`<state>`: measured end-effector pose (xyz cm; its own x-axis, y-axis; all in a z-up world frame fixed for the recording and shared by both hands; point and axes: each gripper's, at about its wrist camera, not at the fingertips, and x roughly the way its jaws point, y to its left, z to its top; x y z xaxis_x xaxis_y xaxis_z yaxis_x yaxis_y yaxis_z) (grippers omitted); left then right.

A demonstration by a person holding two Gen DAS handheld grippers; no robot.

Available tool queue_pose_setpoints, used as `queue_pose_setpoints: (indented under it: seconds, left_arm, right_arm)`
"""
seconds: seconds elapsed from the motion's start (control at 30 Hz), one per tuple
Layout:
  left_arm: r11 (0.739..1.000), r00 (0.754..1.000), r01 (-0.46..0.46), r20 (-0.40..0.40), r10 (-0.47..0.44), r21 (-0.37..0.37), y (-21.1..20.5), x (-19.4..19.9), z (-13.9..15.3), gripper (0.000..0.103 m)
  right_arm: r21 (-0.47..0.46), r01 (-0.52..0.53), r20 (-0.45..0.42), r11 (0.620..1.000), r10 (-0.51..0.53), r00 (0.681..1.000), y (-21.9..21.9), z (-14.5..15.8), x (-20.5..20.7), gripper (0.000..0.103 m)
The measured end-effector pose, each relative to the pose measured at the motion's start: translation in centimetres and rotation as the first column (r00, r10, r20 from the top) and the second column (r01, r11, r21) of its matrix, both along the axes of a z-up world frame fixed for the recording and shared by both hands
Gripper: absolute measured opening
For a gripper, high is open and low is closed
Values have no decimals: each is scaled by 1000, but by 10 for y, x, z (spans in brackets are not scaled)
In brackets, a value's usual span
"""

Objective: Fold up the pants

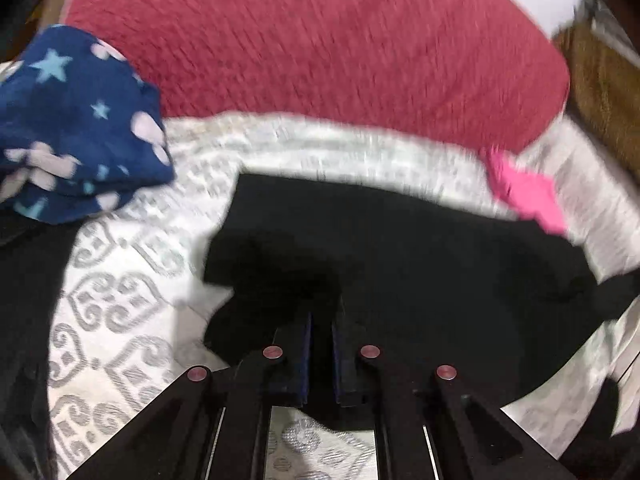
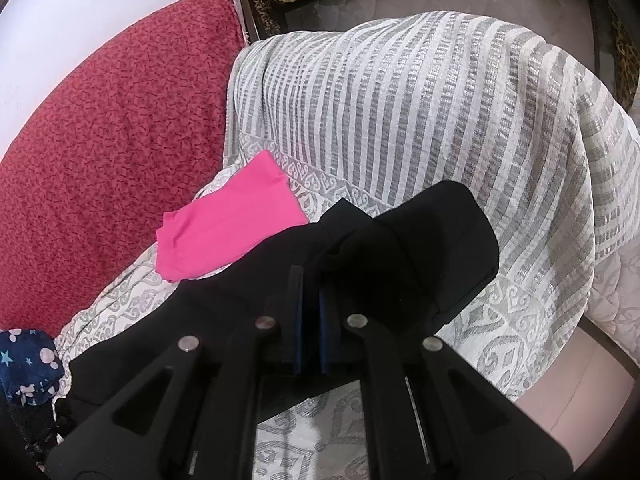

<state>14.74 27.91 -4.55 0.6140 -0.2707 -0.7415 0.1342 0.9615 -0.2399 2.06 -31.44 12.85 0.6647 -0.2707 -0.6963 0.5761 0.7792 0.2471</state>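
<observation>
I am working over a bed covered by a white and grey patterned spread [image 1: 120, 280], and the black pants [image 1: 400, 248] lie across the middle of it, running from the near edge toward the red pillow [image 1: 320, 40] at the head.

My left gripper [image 1: 321, 320] has its jaws pressed nearly together, with dark cloth bunched at the tips. The view is blurred, but I judge that it pinches a fold of the pants. My right gripper [image 2: 310, 292] is also squeezed almost shut, and the black fabric humps up around its tips, so I read it as pinching the pants near their doubled end toward the striped side of the spread.

The pants look soft, limp and light. They will sag and drape from wherever I hold them, and a thin pinch can slip out. I judge the best hold to be at a hem or waistband edge, with both layers caught, one gripper at each corner of the same end so that the cloth hangs even.

I see no container here. A pink garment [image 2: 228, 216] lies just beside the pants, its lower edge tucked under them, and a blue star-print cloth [image 1: 76, 128] sits near the left edge of the bed, apart from the pants. I need to keep both clear of the fold.
</observation>
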Motion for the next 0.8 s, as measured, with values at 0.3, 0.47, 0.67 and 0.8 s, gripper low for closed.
queue_pose_setpoints:
  seconds: [0.3,0.47,0.67,0.8]
  left_arm:
    - [989,982,-107,142,121,-101,24,14,72,7]
    - [986,985,-155,62,158,-54,14,58,66,7]
    - [975,973,-219,-83,216,-26,5,122,29,7]
    - [963,951,-270,-162,264,-16,-2,175,-5,7]
  right_arm:
    - [62,35,80,997,-40,996,-16,14,1,8]
    - [68,14,76,998,-20,997,-22,17,35,8]
    - [109,27,9,994,-28,1000,-40,-7,107,8]
    - [122,60,-100,991,-48,994,-55,-45,167,8]
